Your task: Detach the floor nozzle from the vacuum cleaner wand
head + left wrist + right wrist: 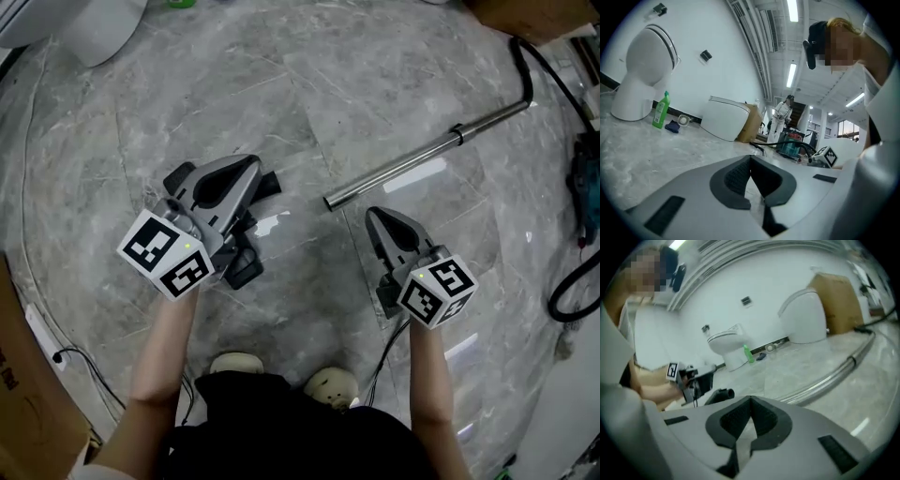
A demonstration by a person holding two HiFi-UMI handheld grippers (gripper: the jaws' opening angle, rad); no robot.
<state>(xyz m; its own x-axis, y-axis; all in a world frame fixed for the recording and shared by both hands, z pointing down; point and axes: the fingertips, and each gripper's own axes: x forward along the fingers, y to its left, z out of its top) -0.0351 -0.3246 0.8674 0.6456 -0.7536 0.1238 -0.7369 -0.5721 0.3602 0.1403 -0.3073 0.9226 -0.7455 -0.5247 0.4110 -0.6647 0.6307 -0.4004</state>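
Left gripper (pixel 251 169): clenched, jaws pressed together on nothing. Seen along its own jaws, that gripper (pixel 751 160) with pads meeting at the tips and only grey marble floor (pixel 642 154) beyond. Right gripper (pixel 373 214): likewise clenched and empty, pads closed tip to tip (pixel 750 401).

Floor nozzle (pixel 246 266): black, flat on the floor near its middle, straight beneath the left gripper in the head view. Apart from the wand, with bare marble between the two.

Wand (pixel 422 155): a chrome tube lying slantwise on the floor toward the far right, open near end just beyond the right gripper's tips. Black hose (pixel 525 70) at its far end, curving off toward the far right corner. Same wand (pixel 834 376) running across the right of the right gripper view.

Blue-green machine (pixel 589 183) at the floor's right edge.

Along the floor's far edge, by the white wall: a white toilet (pixel 644 70), a green bottle (pixel 660 110) just beside it, and a cardboard box (pixel 839 301).
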